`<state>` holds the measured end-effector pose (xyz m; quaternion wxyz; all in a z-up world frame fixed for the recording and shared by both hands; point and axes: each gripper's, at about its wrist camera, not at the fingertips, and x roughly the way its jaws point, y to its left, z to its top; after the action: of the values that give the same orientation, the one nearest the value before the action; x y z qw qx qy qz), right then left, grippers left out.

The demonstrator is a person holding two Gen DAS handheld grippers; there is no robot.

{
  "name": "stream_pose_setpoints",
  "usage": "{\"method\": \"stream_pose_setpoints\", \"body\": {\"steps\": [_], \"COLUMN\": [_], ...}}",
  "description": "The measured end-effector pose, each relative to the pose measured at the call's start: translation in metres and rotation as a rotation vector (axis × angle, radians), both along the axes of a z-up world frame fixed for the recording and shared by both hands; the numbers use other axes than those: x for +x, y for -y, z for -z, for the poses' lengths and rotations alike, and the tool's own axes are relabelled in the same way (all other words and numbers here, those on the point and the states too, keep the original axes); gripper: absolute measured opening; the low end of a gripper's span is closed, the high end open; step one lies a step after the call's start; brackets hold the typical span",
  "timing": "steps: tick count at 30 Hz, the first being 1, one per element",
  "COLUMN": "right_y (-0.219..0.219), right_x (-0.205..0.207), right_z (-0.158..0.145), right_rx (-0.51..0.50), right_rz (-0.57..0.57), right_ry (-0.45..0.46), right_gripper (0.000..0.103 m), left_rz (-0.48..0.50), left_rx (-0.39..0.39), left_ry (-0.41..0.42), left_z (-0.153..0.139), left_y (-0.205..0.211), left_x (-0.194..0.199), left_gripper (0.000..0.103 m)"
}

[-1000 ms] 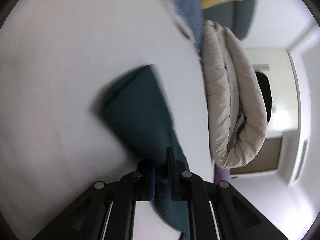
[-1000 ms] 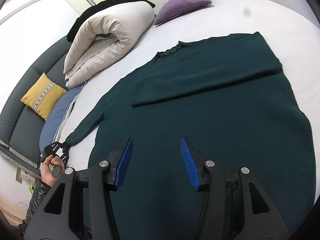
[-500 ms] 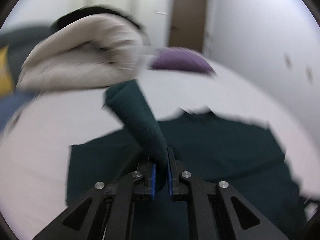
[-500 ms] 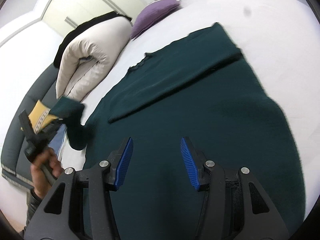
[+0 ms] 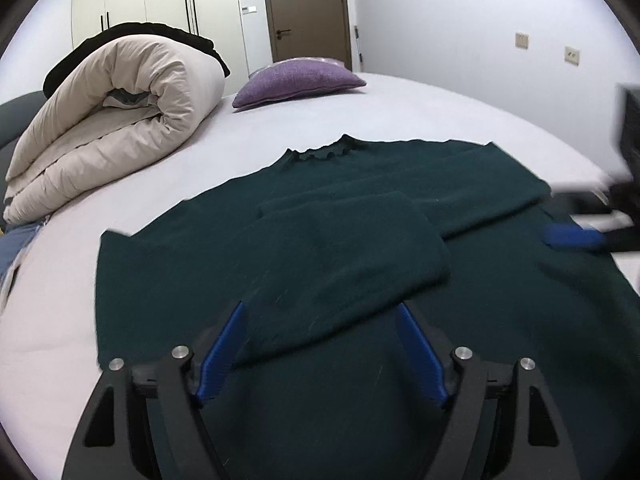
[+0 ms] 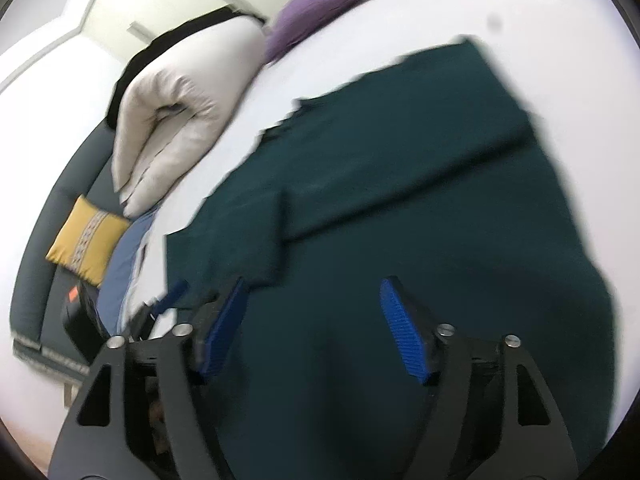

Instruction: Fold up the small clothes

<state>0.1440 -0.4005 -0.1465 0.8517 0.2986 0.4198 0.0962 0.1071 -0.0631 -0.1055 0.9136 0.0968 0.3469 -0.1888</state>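
Note:
A dark green sweater (image 5: 320, 248) lies flat on the white bed (image 5: 420, 112), collar away from me. Its right sleeve (image 5: 460, 196) is folded across the chest. The left sleeve (image 5: 348, 256) lies folded over the body, its cuff end between the fingers of my left gripper (image 5: 320, 344). Those jaws are opening and the pads stand clear of the cloth. My right gripper (image 6: 312, 332) hovers over the sweater's (image 6: 440, 220) lower body, jaws opening with nothing gripped. One of its blue pads (image 5: 572, 236) shows at the right edge of the left wrist view.
A rolled beige duvet (image 5: 108, 120) with a black garment on top lies at the back left. A purple cushion (image 5: 296, 80) sits beyond the collar. A yellow cushion (image 6: 86, 240) and blue cloth (image 6: 124, 264) lie by the dark grey headboard (image 6: 60, 208).
My left gripper swung the left sleeve over onto the sweater's body and opened, letting it go. My right gripper moved across the sweater and opened wider.

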Motion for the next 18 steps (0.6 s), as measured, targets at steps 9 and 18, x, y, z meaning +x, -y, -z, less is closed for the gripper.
{"method": "stream_pose_setpoints", "body": {"steps": [9,18], "right_y": [-0.066,-0.108], "right_x": [0.105,0.104], "right_z": [0.031,0.004], "right_rx": [-0.122,-0.376], "right_rz": [-0.065,-0.131], "right_ry": [-0.152,-0.093], "right_gripper": [0.056,0.008], "left_rz": [-0.173,-0.333], "left_rx": [-0.28,-0.455], "left_ry": [-0.05,-0.091], "left_z": [-0.011,-0.015], "left_y": [-0.105,-0.168], "left_x": [0.014,0.032], "left_gripper": [0.071,0.065]}}
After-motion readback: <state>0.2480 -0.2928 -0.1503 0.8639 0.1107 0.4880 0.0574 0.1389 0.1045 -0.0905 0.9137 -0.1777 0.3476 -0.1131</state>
